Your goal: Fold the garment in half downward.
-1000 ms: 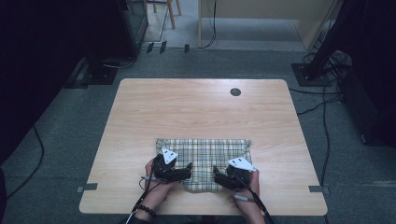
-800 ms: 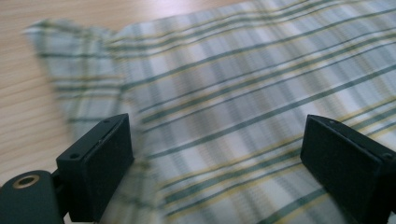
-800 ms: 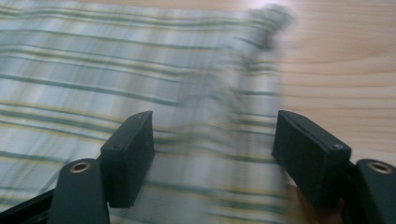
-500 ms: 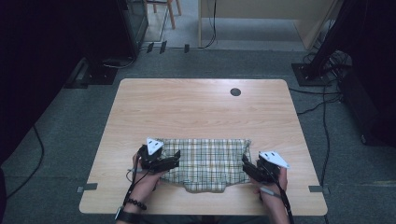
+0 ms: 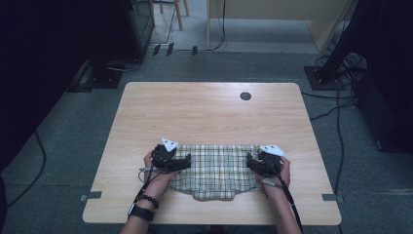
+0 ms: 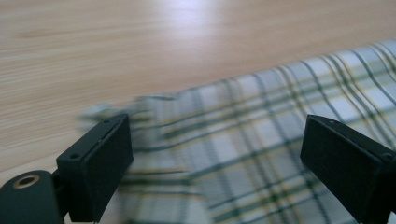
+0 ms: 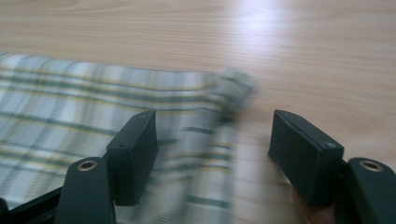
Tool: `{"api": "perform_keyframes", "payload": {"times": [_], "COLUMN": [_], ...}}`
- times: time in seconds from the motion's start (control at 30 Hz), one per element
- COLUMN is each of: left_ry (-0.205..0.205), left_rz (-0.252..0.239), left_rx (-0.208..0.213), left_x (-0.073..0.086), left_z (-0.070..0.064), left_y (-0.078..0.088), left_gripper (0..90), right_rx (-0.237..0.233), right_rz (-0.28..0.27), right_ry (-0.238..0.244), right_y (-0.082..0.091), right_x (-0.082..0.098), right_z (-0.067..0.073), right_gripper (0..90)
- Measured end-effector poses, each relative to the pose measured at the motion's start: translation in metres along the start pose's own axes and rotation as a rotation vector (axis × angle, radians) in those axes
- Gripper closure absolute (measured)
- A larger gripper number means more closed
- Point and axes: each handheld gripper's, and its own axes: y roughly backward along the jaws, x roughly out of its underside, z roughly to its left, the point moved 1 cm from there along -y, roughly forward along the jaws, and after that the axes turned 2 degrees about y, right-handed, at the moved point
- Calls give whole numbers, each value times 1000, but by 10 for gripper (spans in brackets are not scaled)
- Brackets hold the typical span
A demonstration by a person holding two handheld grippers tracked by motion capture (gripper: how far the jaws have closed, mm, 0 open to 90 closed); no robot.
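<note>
At the near edge of the table, a plaid cloth lies flat, its lower edge bulging toward the person. At the cloth's left end the left gripper sits low over the fabric; in the left gripper view its jaws stand wide apart with the cloth beneath them, nothing pinched. At the right end the right gripper has just been closing; its jaws are still apart, straddling the cloth's right edge without pressing it.
</note>
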Motion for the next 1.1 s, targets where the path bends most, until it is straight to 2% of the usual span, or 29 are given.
{"api": "perform_keyframes", "payload": {"times": [0.03, 0.1, 0.13, 0.17, 0.2, 0.23, 0.27, 0.33, 0.37, 0.4, 0.43, 0.5, 0.53, 0.57, 0.6, 0.63, 0.67, 0.7, 0.73, 0.77, 0.8, 0.87, 0.93, 1.0, 1.07, 1.1], "left_ry": [25, 42, 16, -6, -36, -47, -47, -33, -42, -51, -48, -33, -23, -22, -17, -3, 5, 13, 30, 48, 50, 12, -24, -42, -53, -70], "left_rz": [-29, -50, -42, -30, -12, 8, 37, 75, 77, 51, 34, 30, 29, 30, 29, 26, 22, 22, 11, -11, -31, -45, -22, 16, 53, 60], "left_rx": [19, 66, 88, 91, 83, 81, 78, 46, 17, 6, 11, 7, 16, 17, 6, -16, -37, -65, -56, -20, 13, 57, 74, 60, 38, 15], "left_x": [-3, -9, -12, -13, -13, -12, -11, -7, -5, -3, -1, -1, -2, -3, -3, -5, -6, -8, -10, -12, -13, -14, -11, -6, 0, 4], "left_z": [0, -8, -20, -28, -38, -46, -51, -53, -49, -45, -41, -32, -26, -22, -19, -15, -13, -11, -11, -13, -19, -37, -54, -61, -60, -57], "left_y": [4, 7, 4, 1, -6, -13, -20, -33, -37, -37, -36, -34, -32, -31, -30, -27, -26, -22, -18, -12, -8, -4, -10, -19, -27, -29], "left_gripper": [95, 95, 95, 94, 94, 94, 94, 94, 94, 94, 94, 94, 94, 94, 94, 94, 95, 95, 94, 95, 94, 94, 94, 93, 93, 93], "right_rx": [7, -3, -19, -57, -83, -112, -121, -112, -107, -94, -98, -72, -85, -59, 23, 74, 84, 68, 56, 68, 74, 5, -75, -130, -126, -115], "right_rz": [-34, -98, -116, -122, -116, -99, -79, -37, -8, 13, 27, 14, 17, 13, 4, 3, 10, 16, 16, -13, -55, -108, -95, -39, -13, -13], "right_ry": [-15, -26, -13, 25, 55, 92, 118, 161, 175, 182, 147, 133, 105, 63, 61, 74, 38, -1, -34, -39, -43, -49, 28, 95, 156, 173], "right_y": [5, 16, 18, 19, 18, 13, 6, -8, -15, -20, -22, -21, -21, -20, -18, -18, -18, -17, -15, -9, -2, 10, 11, 3, -5, -8], "right_x": [-2, -8, -12, -16, -18, -20, -20, -16, -13, -10, -10, -10, -11, -11, -11, -10, -11, -11, -11, -11, -13, -17, -17, -11, -2, 3], "right_z": [-1, 8, 16, 34, 45, 61, 75, 93, 97, 98, 95, 82, 73, 61, 53, 47, 36, 29, 23, 21, 22, 35, 60, 83, 97, 99], "right_gripper": [324, 326, 326, 325, 319, 315, 315, 314, 310, 303, 306, 280, 276, 385, 387, 350, 324, 323, 322, 321, 321, 316, 283, 268, 261, 253]}}
